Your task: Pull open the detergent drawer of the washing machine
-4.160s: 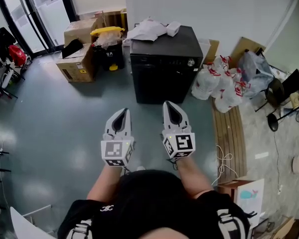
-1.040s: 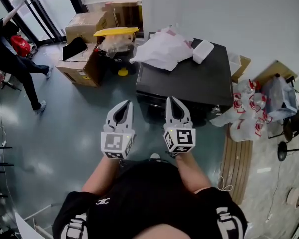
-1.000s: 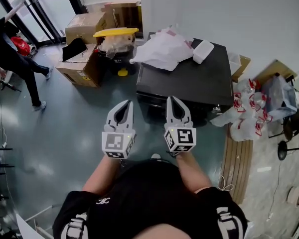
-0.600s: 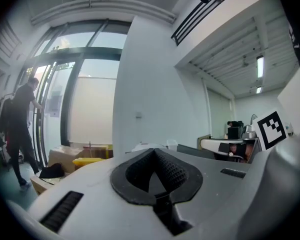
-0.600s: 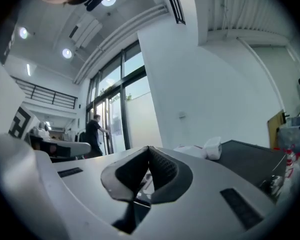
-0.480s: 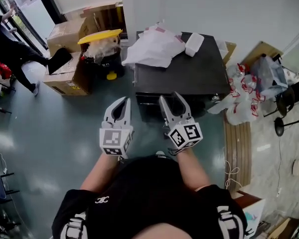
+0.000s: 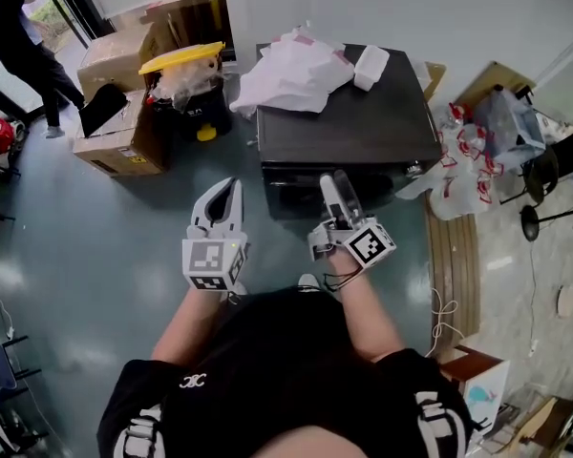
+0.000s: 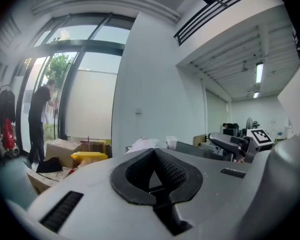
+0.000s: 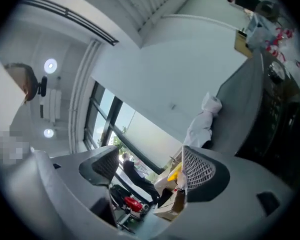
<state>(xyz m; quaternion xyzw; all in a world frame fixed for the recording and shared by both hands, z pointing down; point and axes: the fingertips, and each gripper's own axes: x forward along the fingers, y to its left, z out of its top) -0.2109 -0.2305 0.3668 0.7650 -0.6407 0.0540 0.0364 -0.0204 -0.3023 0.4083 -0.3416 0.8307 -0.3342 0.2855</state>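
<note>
The black washing machine (image 7: 349,127) stands against the white wall, and its dark front (image 7: 296,197) faces me. I cannot make out the detergent drawer on the top strip of that front. My right gripper (image 7: 334,187) is rolled onto its side just before the front, right of centre. Its jaws have just been opening and now stand open with nothing between them (image 9: 150,169). The right gripper view has the machine (image 9: 285,109) at its right edge. My left gripper (image 7: 227,187) is shut and empty (image 8: 154,153), hovering over the floor left of the machine's front.
A white plastic bag (image 7: 286,70) and a white box (image 7: 371,65) lie on the machine's top. Cardboard boxes (image 7: 110,136) and a yellow-lidded bin (image 7: 180,58) crowd its left. Filled plastic bags (image 7: 463,160) and a wooden board (image 7: 447,256) sit at its right. A person (image 7: 24,46) stands by the glass doors.
I have come closer to the machine. The right gripper has rolled onto its side, dropped a little and gone from shut to open. The left gripper has shifted slightly, still shut.
</note>
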